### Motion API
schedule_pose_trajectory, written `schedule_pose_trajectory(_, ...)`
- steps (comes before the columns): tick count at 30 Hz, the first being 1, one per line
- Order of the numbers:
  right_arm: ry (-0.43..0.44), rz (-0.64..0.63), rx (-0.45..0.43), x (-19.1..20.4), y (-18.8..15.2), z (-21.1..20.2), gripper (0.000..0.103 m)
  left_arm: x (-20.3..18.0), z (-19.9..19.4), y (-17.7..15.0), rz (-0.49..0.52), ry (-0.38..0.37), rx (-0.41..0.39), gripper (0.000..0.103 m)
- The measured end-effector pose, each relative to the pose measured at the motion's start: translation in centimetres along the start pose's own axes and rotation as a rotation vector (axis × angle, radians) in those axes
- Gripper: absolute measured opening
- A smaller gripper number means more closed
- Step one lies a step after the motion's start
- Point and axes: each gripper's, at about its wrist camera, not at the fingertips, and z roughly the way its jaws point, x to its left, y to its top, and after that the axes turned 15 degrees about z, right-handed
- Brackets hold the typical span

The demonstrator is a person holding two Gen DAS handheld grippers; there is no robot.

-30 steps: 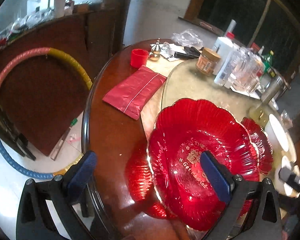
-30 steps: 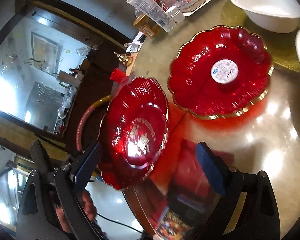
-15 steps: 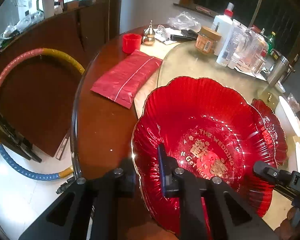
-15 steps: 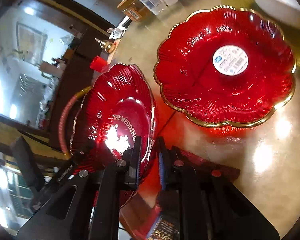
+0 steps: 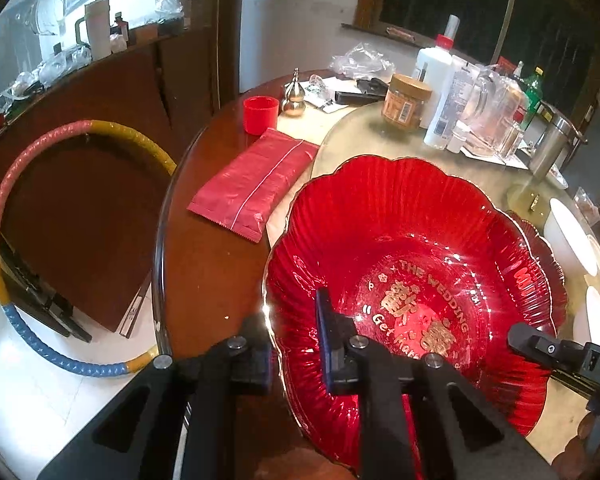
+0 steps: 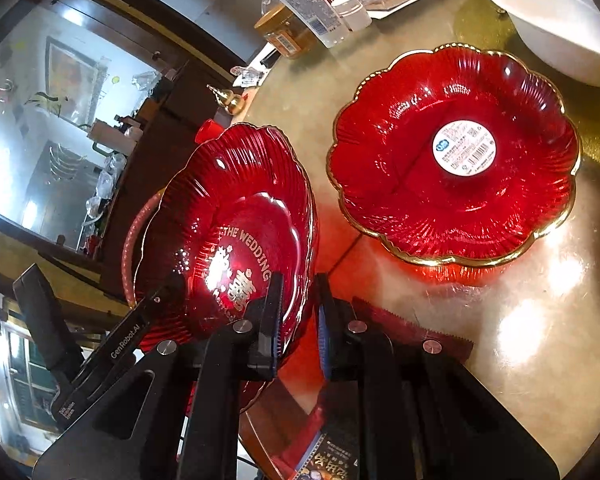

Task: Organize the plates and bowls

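Cluttered round tabletop (image 5: 204, 264) of dark wood, jars and bottles at the back, and both tools are clamped on one red scalloped wedding plate (image 5: 416, 264): left tool (image 5: 296, 340) pinching the near rim, right tool (image 6: 298, 320) nipping the opposite edge, the plate tilted up off the surface. It looks rigid, glossy, likely slippery and chip-prone, so thin-rim grips seem right. A second red plate (image 6: 456, 200) lies flat nearby, beside a white bowl (image 6: 556, 28).
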Motion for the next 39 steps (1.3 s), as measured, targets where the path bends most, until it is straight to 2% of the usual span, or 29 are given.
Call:
schedule_pose_trajectory(5, -0.009, 0.003, 0.004, 0.1, 0.0, 0.4, 0.014, 0.0, 0.6, -0.3, -0.007, -0.004, 0.007, 0.016)
schedule_pose_trajectory(11, -0.037, 0.026, 0.035, -0.1, 0.0, 1.4, 0.015, -0.1, 2.1, -0.9, -0.004, -0.005, 0.046, 0.021)
schedule_pose_trajectory(14, -0.024, 0.035, 0.044, -0.2, 0.0, 1.4, 0.017, -0.3, 1.9, -0.9, 0.015, 0.016, 0.037, 0.026)
schedule_pose_trajectory(16, -0.028, 0.035, 0.046, -0.1, 0.0, 1.3, 0.017, -0.2, 1.8, -0.9, 0.012, 0.016, 0.036, 0.044)
schedule_pose_trajectory(17, -0.028, 0.035, 0.042, -0.1, 0.0, 1.1, 0.02, -0.1, 1.7, -0.9, 0.007, 0.012, 0.031, 0.062)
schedule_pose_trajectory(18, -0.017, 0.036, 0.039, 0.1, 0.3, 1.0, 0.03, 0.1, 1.5, -1.0, -0.002, 0.009, 0.027, 0.074)
schedule_pose_trajectory(19, -0.002, 0.04, 0.033, 0.1, 0.3, 0.6, 0.038, 0.3, 1.3, -1.0, -0.015, 0.01, 0.016, 0.079)
schedule_pose_trajectory(20, 0.013, 0.044, 0.027, 0.0, 0.3, 0.2, 0.052, 0.6, 0.9, -1.0, -0.027, 0.015, 0.002, 0.079)
schedule_pose_trajectory(21, 0.026, 0.05, 0.022, -0.1, 0.4, -0.1, 0.058, 0.9, 0.5, -1.0, -0.036, 0.024, -0.007, 0.079)
schedule_pose_trajectory(24, 0.063, 0.065, 0.012, -0.7, 0.4, -1.4, 0.058, 2.0, -0.4, -0.7, -0.068, 0.03, -0.022, 0.079)
schedule_pose_trajectory(27, 0.101, 0.097, -0.028, -2.0, 0.4, -3.6, 0.058, 3.1, -2.3, 0.1, -0.124, 0.044, -0.085, 0.079)
schedule_pose_trajectory(29, 0.12, 0.135, -0.06, -3.1, 0.5, -4.9, 0.058, 2.8, -3.3, 1.3, -0.118, 0.039, -0.124, 0.079)
schedule_pose_trajectory(31, 0.129, 0.192, -0.111, -4.8, 1.1, -6.3, 0.058, 1.5, -4.2, 3.0, -0.082, 0.021, -0.156, 0.08)
schedule_pose_trajectory(35, 0.142, 0.292, -0.151, -7.2, 2.3, -7.5, 0.058, -3.4, -3.9, 7.4, 0.046, -0.082, -0.161, 0.081)
schedule_pose_trajectory(39, 0.127, 0.356, -0.191, -8.9, 3.7, -8.0, 0.058, -8.9, -1.1, 11.4, 0.144, -0.129, -0.069, 0.081)
